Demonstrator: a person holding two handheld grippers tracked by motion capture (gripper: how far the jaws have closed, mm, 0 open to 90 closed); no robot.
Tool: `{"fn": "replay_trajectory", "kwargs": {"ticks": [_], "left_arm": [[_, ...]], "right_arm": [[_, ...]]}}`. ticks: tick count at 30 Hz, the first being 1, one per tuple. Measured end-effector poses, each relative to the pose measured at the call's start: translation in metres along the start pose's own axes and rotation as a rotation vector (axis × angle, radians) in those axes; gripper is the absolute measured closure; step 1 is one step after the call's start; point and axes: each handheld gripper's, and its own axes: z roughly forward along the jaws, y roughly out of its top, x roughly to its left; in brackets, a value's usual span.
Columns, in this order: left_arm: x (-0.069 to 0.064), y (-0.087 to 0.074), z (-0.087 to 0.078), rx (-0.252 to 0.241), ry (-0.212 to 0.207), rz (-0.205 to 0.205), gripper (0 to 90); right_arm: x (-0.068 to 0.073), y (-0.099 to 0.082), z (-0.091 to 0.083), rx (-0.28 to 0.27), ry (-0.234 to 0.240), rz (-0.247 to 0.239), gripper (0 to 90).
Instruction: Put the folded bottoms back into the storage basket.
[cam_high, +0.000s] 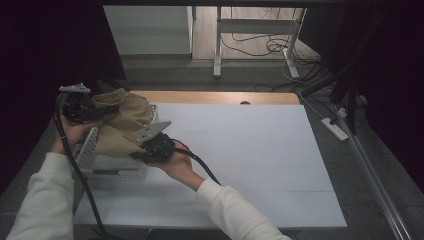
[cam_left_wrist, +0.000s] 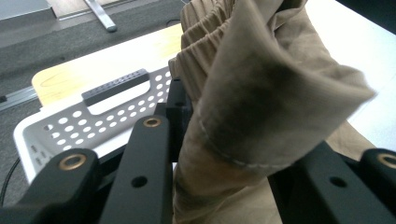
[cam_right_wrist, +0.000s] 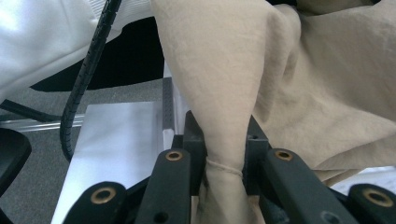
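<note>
While the fingers of the left gripper are pinching a fold of the beige elastic-waist garment, the right gripper is clamping another gathered fold between its own fingers. Both are holding the cloth bunched just above the white perforated basket, which is sitting at the left edge of the white surface.

White-topped table mid-frame; white metal desk frame and tangled black cables on the floor, top centre.
</note>
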Motion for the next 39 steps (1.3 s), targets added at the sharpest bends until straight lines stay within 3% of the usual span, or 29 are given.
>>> {"fn": "replay_trajectory", "kwargs": {"ticks": [13,21,31,39], "left_arm": [[0.022,-0.009,0.003,0.013,0.024,-0.050,68.8],[0.033,-0.012,0.011,0.045,0.045,-0.069,68.7],[0.037,-0.011,0.019,0.078,0.054,-0.063,68.5],[0.042,-0.012,0.032,0.120,0.048,-0.083,68.0]], "right_arm": [[-0.009,0.004,0.025,0.021,0.012,0.018,77.1],[-0.014,0.003,0.042,0.029,0.023,0.042,77.1],[-0.018,0.002,0.054,0.039,0.031,0.055,77.0],[-0.022,-0.002,0.055,0.045,0.029,0.068,76.9]]}}
